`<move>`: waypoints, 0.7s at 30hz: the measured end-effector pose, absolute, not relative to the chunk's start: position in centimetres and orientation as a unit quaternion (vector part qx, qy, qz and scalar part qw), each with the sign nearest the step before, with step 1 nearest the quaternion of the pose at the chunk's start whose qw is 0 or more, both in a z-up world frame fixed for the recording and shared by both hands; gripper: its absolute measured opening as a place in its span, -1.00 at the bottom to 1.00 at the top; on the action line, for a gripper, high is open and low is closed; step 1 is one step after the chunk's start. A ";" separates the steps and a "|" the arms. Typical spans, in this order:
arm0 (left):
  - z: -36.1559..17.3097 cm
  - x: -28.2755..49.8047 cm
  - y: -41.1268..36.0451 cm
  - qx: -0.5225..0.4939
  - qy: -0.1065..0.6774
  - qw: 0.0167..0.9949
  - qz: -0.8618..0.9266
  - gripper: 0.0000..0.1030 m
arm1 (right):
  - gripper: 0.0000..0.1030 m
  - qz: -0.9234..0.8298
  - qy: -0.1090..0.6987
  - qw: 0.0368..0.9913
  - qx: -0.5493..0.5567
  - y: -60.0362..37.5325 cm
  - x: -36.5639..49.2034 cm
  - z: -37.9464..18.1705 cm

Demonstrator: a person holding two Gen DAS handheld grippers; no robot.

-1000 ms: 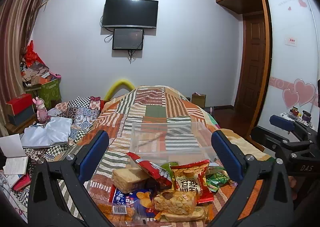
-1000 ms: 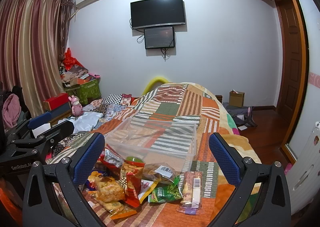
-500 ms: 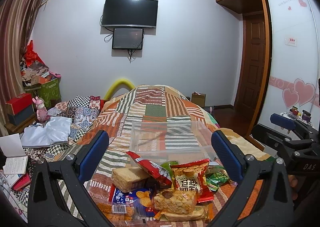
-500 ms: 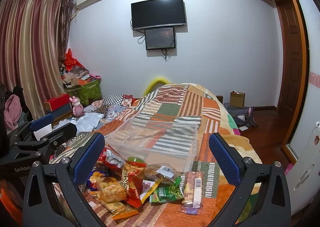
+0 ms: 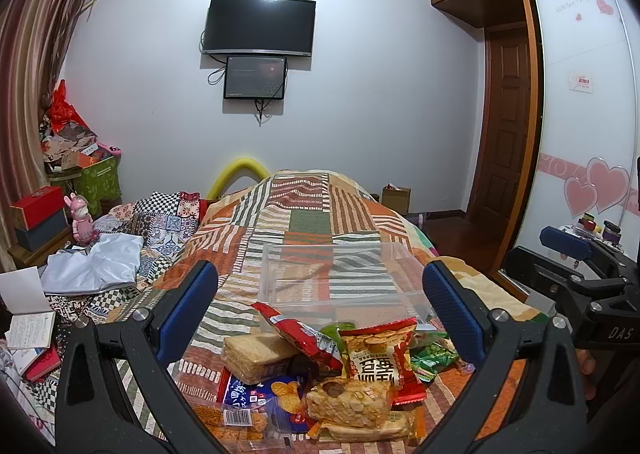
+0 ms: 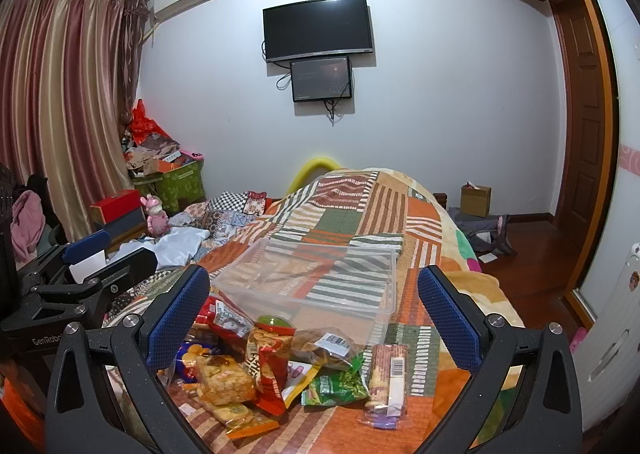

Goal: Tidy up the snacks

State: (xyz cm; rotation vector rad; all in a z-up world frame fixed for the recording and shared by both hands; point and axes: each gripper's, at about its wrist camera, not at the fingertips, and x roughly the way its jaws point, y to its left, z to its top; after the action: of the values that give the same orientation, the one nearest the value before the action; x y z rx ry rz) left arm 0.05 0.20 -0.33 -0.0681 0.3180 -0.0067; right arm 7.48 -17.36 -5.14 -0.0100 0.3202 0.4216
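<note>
— Above the near end of the bed (image 5: 312, 222), in the left wrist view, how is the left hand-held gripper (image 5: 320, 318) placed?

— It hovers level over the snack pile (image 5: 328, 374), pointing down the length of the bed, its blue pads spread wide and grasping nothing. The pile lies between and below the two fingers. The clear plastic bin (image 5: 332, 274) sits on the patchwork quilt just beyond the pile, and nothing can be seen inside it. The other tool shows at the right edge, off to the side of the bed.

— What lies nearest in the pile?

— A nut brittle bar (image 5: 348, 402) on top at the front, a red cracker packet (image 5: 380, 354) behind it, a wrapped wafer block (image 5: 256, 354) to the left and a blue chip bag (image 5: 256, 394) partly under them.

— And the right wrist view?

— The right hand-held gripper (image 6: 312, 318) is likewise released, jaws wide apart, held above the same snacks from a more rightward angle. A long biscuit pack (image 6: 388, 378) lies apart at the right of the heap, beside a green packet (image 6: 336, 386). The bin's near wall touches the back of the pile, which stands between the gripper and the bin. The left tool shows at the left edge, beside the bed.
</note>
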 end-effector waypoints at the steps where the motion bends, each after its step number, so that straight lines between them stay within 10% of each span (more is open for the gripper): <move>1: -0.3 0.0 0.2 -0.034 0.158 0.987 -0.003 1.00 | 1.00 0.209 0.158 0.965 -0.005 -17.4 7.5 -5.2; 21: -0.3 0.0 0.3 -0.034 0.158 0.987 -0.003 1.00 | 1.00 0.208 0.156 0.966 -0.005 -17.3 7.3 -5.1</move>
State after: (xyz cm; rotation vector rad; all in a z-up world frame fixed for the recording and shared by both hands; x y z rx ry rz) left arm -0.01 0.31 -0.32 -0.0690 0.3167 -0.0064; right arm 7.33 -17.29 -5.06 -0.0093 0.3162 0.4211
